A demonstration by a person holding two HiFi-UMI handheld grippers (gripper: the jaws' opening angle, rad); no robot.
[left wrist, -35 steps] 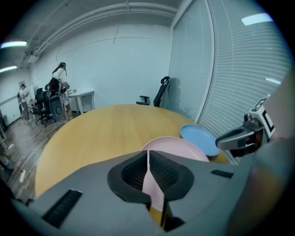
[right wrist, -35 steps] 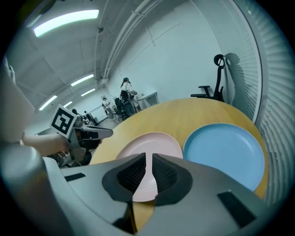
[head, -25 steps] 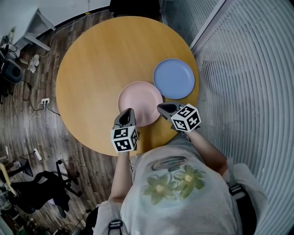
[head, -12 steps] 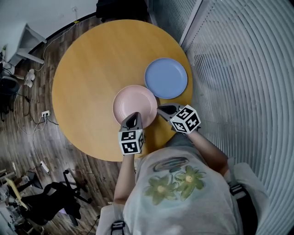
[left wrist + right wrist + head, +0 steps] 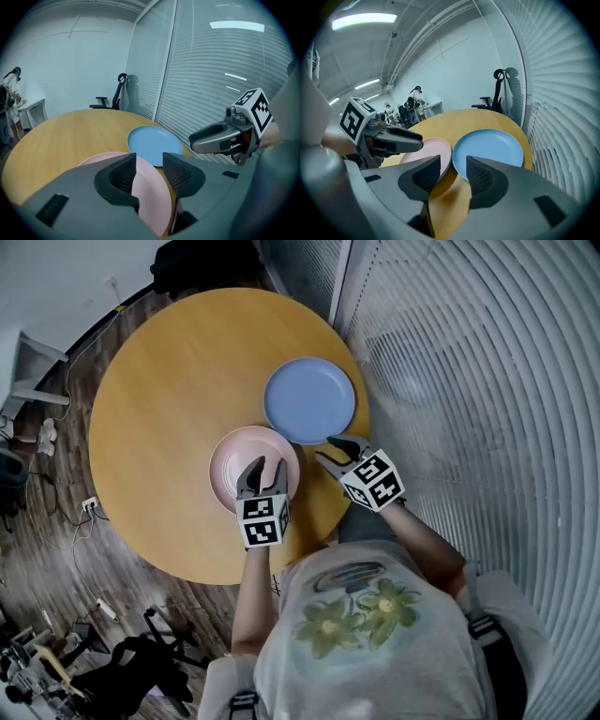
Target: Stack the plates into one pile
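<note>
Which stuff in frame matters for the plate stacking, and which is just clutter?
Job:
pink plate
blue plate
round wooden table under both

Lying about:
black office chair by the blinds
power strip with cables on the floor

Two round, shallow plates lie flat and right side up on the round wooden desk (image 5: 169, 381), side by side, not yet one on the other. The pink plate (image 5: 234, 457) sits toward the near edge of the desk, a little right of its middle. The blue plate (image 5: 309, 399) lies beyond it and further right, close to the desk's right edge. Both are plain and matte with a low raised rim. Their rims come together at one spot – whether they touch cannot be told.
</note>
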